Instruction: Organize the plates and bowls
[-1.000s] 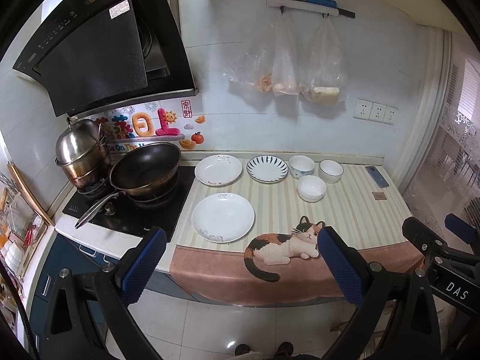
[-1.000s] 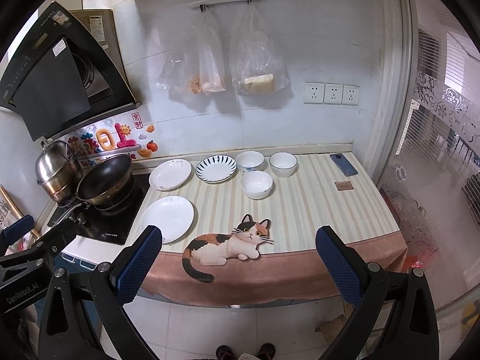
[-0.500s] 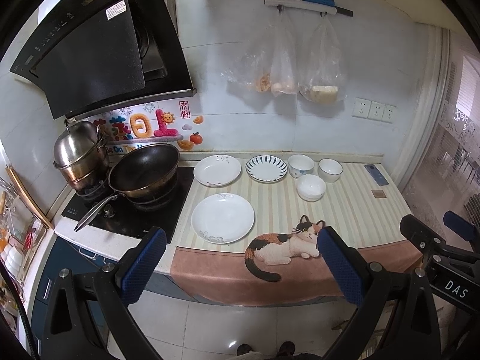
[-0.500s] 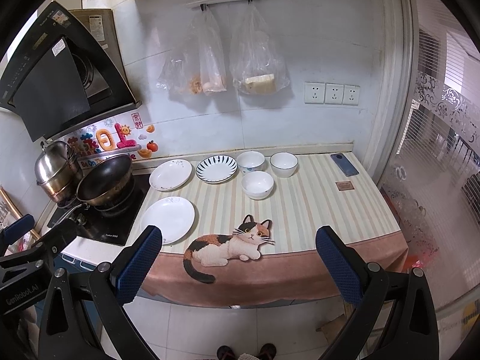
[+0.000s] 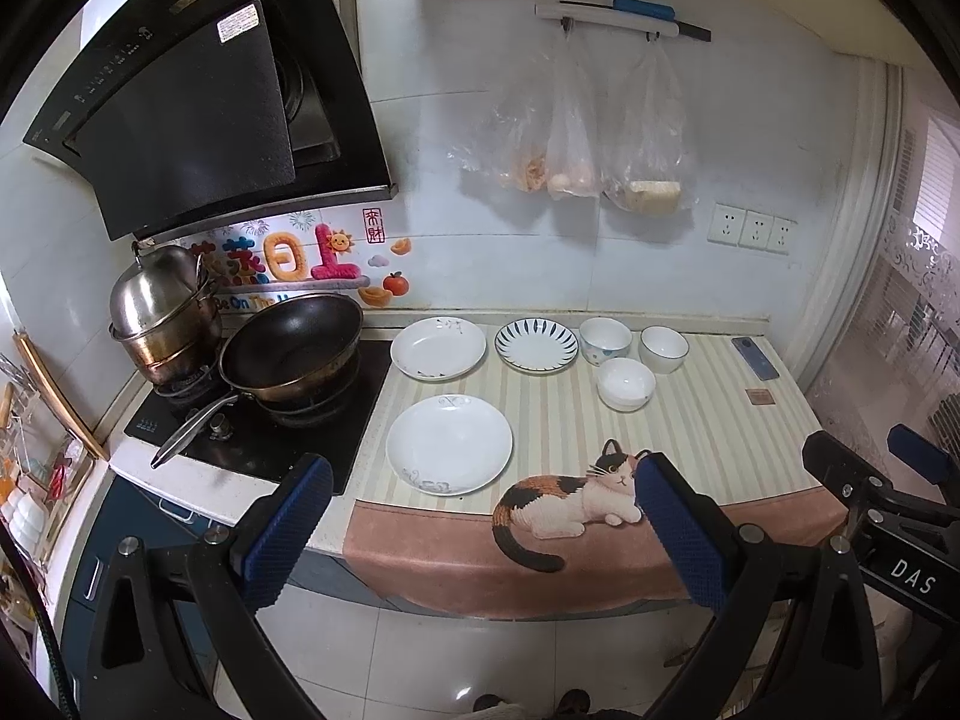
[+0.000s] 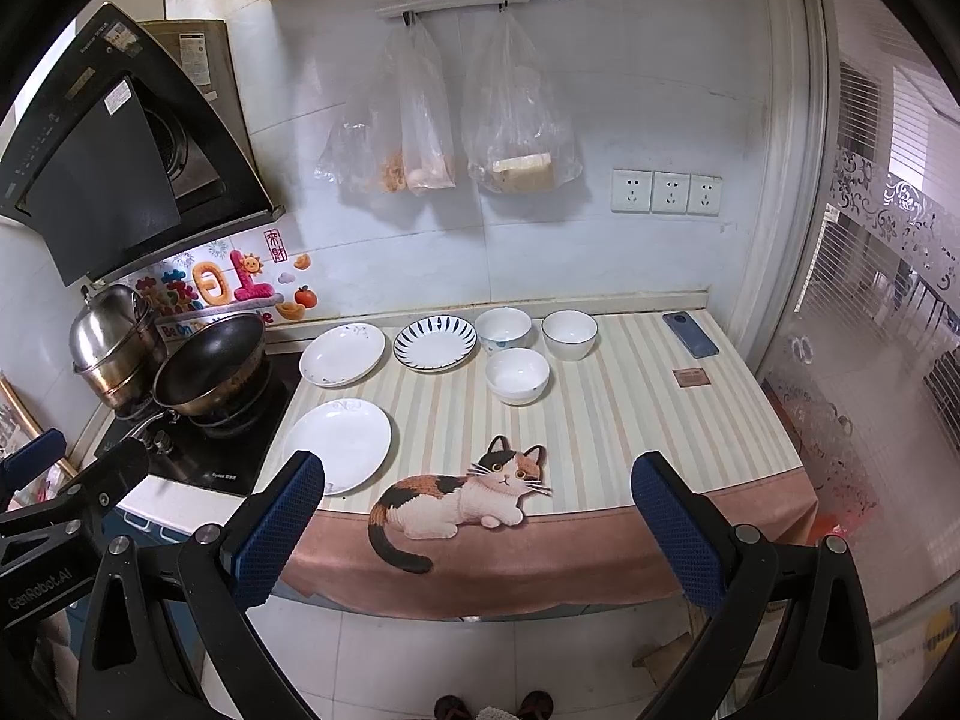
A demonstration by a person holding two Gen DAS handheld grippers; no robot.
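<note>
Left gripper (image 5: 480,516) and right gripper (image 6: 477,510): fingers wide, nothing held, both short of the counter (image 6: 630,420). On it: 3 plates (image 5: 449,443), 3 bowls (image 5: 625,383) behind, untouched.

Ahead of the left hand-held gripper (image 5: 480,516) the striped, cat-print cloth-covered surface (image 5: 690,420) carries three plates (image 5: 449,443) toward its left, three bowls (image 5: 625,383) farther ahead-right, a phone (image 5: 755,358) and a small brown square (image 5: 759,397) far right
</note>
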